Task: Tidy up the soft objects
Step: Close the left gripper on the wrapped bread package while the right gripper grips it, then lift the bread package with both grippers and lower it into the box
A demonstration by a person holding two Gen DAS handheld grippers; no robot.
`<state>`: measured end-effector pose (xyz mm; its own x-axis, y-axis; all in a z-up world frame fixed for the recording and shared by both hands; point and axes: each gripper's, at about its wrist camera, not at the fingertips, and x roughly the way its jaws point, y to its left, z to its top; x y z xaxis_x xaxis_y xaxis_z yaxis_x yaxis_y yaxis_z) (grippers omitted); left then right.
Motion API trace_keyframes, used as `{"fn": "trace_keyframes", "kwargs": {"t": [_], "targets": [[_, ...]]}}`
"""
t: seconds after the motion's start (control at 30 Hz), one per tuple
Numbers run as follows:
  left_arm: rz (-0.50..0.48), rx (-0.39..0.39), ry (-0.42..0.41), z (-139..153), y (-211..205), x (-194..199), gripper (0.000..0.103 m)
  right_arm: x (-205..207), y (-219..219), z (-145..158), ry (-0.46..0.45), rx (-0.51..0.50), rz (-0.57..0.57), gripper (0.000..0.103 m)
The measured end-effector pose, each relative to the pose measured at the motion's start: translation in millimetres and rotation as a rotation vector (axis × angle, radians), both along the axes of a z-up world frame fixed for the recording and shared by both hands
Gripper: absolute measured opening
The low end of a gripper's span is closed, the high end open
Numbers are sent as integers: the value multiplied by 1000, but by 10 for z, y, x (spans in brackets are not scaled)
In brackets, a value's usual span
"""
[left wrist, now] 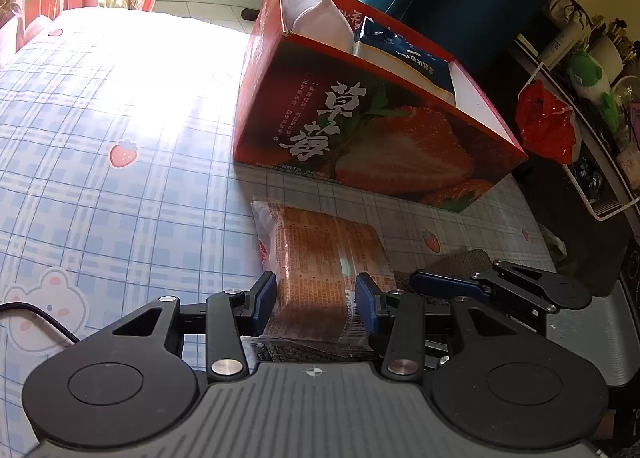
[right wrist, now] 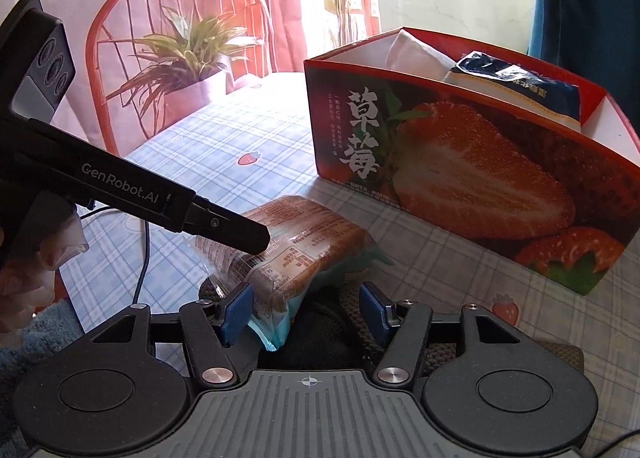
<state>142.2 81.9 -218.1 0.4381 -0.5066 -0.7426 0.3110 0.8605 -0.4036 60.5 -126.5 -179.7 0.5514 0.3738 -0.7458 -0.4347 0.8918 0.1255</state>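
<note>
While left gripper (left wrist: 316, 300) fingers pinch the bread packet (left wrist: 320, 258), only the right view shows right gripper (right wrist: 306, 308) fingers spread.

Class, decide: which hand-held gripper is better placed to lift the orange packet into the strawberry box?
Left. The left hand-held gripper already straddles the orange packet, pads at both sides; the right hand-held gripper sits open beside it.

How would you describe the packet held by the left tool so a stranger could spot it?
Start at the big red strawberry box on the checked tablecloth. Just in front lies an orange-brown plastic-wrapped packet, between the left tool's blue pads. Unlike the white and navy packs, it is outside the box.
</note>
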Motion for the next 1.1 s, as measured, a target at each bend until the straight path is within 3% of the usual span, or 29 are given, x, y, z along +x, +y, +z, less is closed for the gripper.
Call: {"fn": "trace_keyframes", "kwargs": {"t": [0.2, 0.47, 0.83, 1.1], "targets": [[-6, 6, 3, -70, -15, 60, 46, 156, 84, -104, 37, 37, 28, 59], [-2, -13, -40, 42, -19, 64, 46, 180, 149, -15, 4, 26, 36, 46], [-15, -73, -221, 836, -14, 2, 46, 259, 42, 787, -167, 23, 103, 45], [-21, -81, -309, 1218, -337, 380, 46, 664, -200, 1219, -248, 1, 81, 44]]}}
